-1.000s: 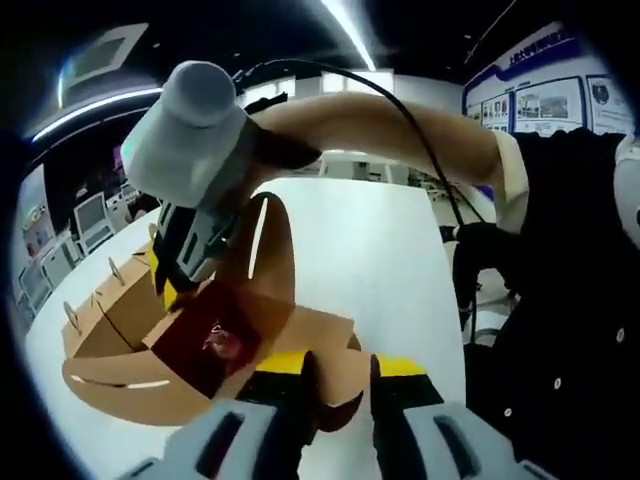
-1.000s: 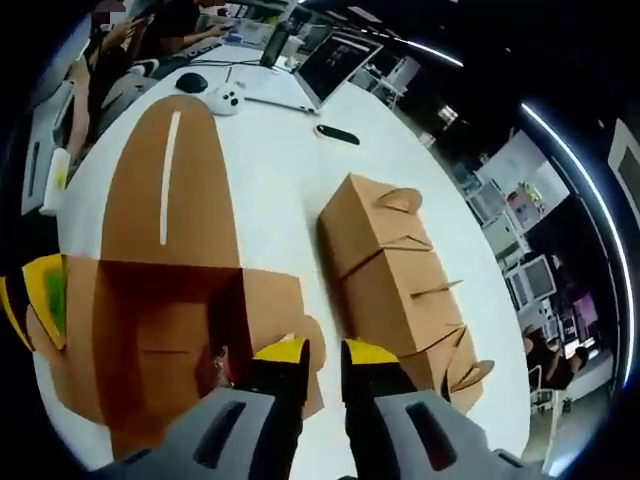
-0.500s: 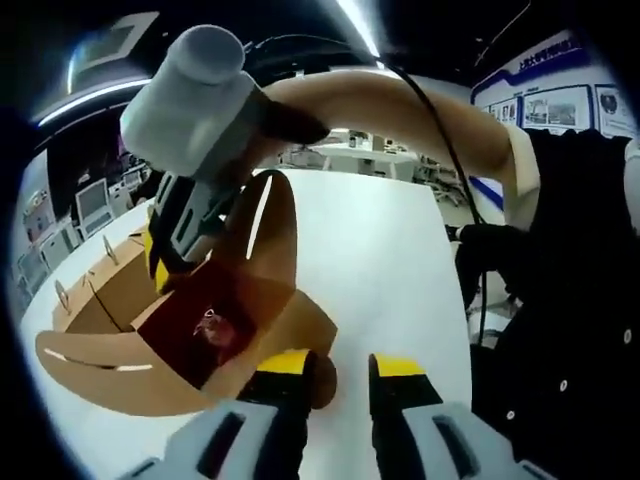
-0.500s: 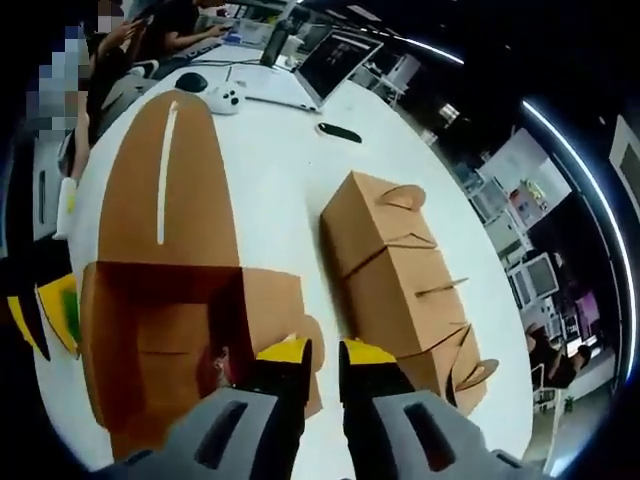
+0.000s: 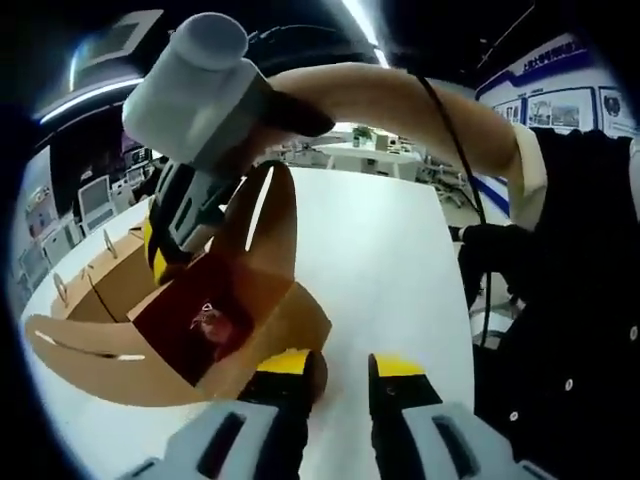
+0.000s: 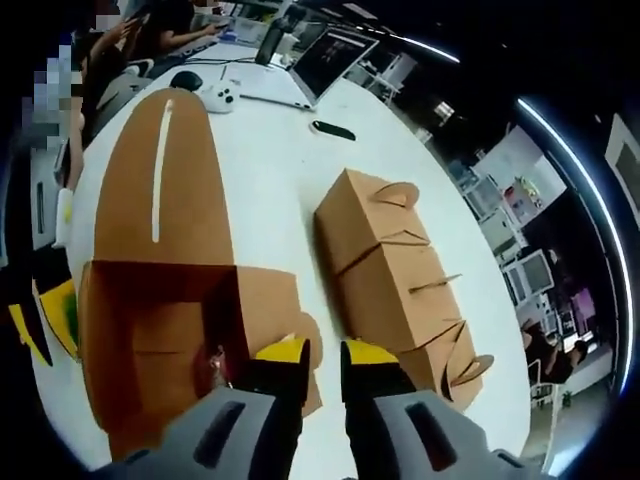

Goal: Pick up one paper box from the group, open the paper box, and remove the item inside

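The open paper box lies on the white surface just ahead of my right tongs, its long slotted lid folded away from me. Inside, a small reddish item rests on the box floor. My right tongs pinch the box's near side flap. My left tongs, slightly parted and holding nothing, sit just beside the box's edge. Beyond my right tongs stands a row of closed brown boxes.

no text here is clear enough to read.
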The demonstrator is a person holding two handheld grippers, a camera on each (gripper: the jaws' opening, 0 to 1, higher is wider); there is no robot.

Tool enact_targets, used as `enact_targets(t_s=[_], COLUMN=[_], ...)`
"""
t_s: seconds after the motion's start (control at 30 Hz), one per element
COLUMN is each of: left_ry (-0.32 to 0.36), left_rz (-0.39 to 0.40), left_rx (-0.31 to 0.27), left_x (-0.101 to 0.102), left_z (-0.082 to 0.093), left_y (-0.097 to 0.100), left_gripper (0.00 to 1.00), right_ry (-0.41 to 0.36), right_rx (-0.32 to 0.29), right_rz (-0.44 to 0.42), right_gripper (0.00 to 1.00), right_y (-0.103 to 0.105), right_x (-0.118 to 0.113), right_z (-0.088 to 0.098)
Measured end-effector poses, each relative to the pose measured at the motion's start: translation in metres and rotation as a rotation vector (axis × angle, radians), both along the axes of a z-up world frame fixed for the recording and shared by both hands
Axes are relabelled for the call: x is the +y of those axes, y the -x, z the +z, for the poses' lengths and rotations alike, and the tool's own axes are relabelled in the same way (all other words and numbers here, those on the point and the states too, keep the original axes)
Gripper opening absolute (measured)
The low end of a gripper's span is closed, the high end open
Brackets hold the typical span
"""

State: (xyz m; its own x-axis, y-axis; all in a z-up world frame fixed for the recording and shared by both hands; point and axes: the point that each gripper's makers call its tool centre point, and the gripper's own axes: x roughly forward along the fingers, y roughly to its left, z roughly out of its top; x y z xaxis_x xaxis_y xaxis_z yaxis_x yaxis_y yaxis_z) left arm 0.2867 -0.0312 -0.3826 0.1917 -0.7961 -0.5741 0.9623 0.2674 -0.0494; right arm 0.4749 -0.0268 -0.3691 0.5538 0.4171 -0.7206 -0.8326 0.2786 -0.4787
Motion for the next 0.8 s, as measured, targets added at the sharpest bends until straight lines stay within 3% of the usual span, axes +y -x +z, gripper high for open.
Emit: enact_targets(t_s=[0.23,0.37,0.43,0.57,0.67,0.73,0.8], left_ry=[0.035,0.077,0.110,0.172,0.213,0.222,0.230], left_rz=[-0.003,0.046,0.101,0.130,0.155,0.170,0.179], left_rx=[-0.035,-0.053,-0.053,-0.077,-0.087,-0.102,-0.111], left_x=[0.003,0.008,0.011,0.019,0.026,0.033,0.039], left_z=[0.018,0.033,0.041,0.061,0.073,0.077,0.079], left_y=[0.013,0.012,0.007,0.007,0.007,0.007,0.008], left_gripper=[0.28,0.34,0.37,0.38,0.38,0.38,0.38], right_ry=[-0.061,-0.109,-0.212,-0.341,-0.404,-0.434,-0.460], right_rx=[-0.038,-0.048,-0.070,-0.082,-0.099,-0.108,-0.108], right_rz=[-0.027,-0.035,-0.063,-0.084,-0.089,-0.092,-0.097], right_gripper=[0.22,0.26,0.27,0.27,0.27,0.27,0.28], right_y=[0.002,0.008,0.009,0.026,0.044,0.038,0.055], right_x=[-0.007,-0.010,-0.010,-0.015,-0.026,-0.035,-0.045], right_z=[0.020,0.032,0.050,0.071,0.082,0.090,0.092])
